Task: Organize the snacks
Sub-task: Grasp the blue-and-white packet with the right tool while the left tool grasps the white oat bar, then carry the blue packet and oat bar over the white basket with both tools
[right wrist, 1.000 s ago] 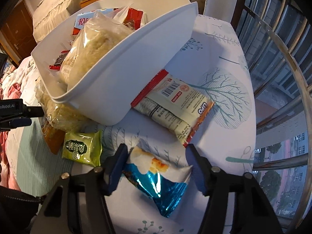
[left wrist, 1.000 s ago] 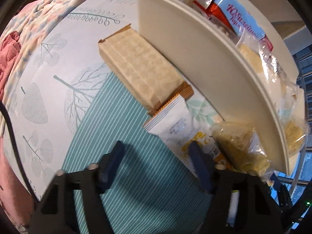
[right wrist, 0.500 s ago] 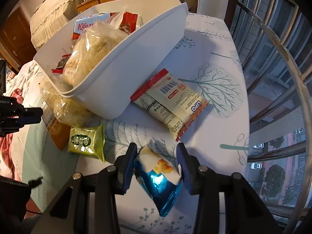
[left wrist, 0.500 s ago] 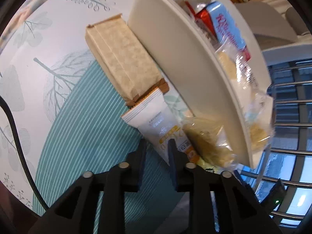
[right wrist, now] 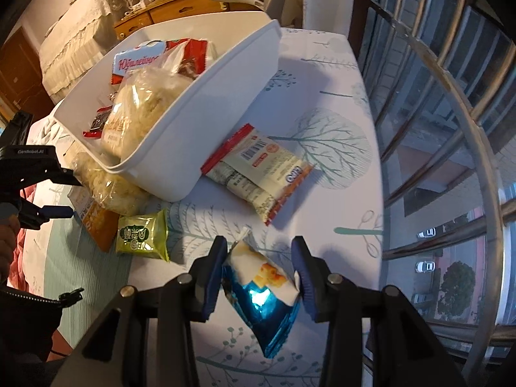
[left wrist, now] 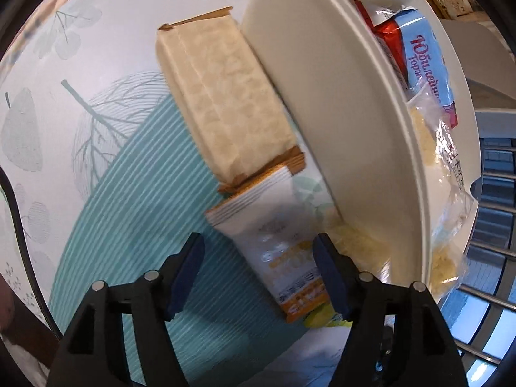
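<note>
My left gripper [left wrist: 258, 245] hangs over a white-and-orange packet [left wrist: 274, 242] on the tablecloth. Its jaws are opening, the packet lies between and below them, and the pads do not press it. A beige wafer pack [left wrist: 222, 96] lies just beyond, against the white bin [left wrist: 322, 80]. My right gripper [right wrist: 259, 248] is shut on a blue-and-white snack bag [right wrist: 258, 287], held a little above the table. The white bin [right wrist: 200, 148] holds several snacks. From the right wrist view the left gripper [right wrist: 69, 193] shows at the far left.
A red-edged cracker packet [right wrist: 258, 167] lies beside the bin, with a green packet [right wrist: 142, 233] and a clear bag of yellow snacks [right wrist: 109, 183] nearer the bin's corner. Metal window railings [right wrist: 451, 129] run along the table's right edge. A black cable [left wrist: 16, 219] hangs at left.
The left jaws went nearly shut, then spread again over the white-and-orange packet, and the view rolled. The right jaws closed on the blue bag and lifted it.
</note>
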Motion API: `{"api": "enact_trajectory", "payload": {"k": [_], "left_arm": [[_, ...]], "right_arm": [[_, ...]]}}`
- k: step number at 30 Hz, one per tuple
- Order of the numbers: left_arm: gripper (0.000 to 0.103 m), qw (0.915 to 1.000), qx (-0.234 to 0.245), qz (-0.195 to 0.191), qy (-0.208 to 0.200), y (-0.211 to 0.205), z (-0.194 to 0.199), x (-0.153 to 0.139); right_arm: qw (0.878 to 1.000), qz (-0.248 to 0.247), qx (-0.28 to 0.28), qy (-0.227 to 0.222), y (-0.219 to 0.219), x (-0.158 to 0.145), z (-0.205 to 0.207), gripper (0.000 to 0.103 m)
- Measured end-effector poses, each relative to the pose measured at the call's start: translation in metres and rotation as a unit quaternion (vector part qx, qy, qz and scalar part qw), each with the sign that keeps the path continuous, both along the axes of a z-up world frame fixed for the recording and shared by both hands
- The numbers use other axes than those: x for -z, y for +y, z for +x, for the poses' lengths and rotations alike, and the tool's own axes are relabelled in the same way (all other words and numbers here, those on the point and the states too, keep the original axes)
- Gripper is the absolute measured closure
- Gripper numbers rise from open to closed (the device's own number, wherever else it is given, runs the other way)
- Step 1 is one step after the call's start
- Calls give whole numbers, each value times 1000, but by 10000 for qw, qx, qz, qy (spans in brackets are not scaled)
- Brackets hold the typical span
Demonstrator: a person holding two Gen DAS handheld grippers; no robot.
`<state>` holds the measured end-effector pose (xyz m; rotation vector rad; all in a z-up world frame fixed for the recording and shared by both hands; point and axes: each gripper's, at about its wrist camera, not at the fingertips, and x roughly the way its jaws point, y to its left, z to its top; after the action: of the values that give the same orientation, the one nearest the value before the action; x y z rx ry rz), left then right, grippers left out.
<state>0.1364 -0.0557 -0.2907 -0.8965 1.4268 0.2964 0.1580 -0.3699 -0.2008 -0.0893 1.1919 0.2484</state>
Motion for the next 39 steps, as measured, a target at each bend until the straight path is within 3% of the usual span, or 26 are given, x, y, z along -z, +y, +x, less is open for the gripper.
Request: {"api": "enact_trajectory", "payload": {"k": [8, 14, 25, 30, 39], "left_arm": [[37, 9951, -251, 749, 589, -19, 18, 3], [56, 9875, -161, 1353, 799, -34, 21, 3], [60, 9947, -106, 662, 780, -9, -1, 11], [61, 9954, 141, 459, 827, 5, -23, 5], [62, 9916, 1065, 610, 400, 41, -39, -48]], "right_arm": [[9997, 24, 261, 30, -13, -1, 8, 62], [9995, 37, 315, 22, -15, -2, 8, 62], [9992, -14, 343, -205, -3, -18, 11, 62], [9986, -61, 311, -415, 12, -35, 9, 62], [9962, -41, 337, -806, 55, -68, 4, 62]]}}
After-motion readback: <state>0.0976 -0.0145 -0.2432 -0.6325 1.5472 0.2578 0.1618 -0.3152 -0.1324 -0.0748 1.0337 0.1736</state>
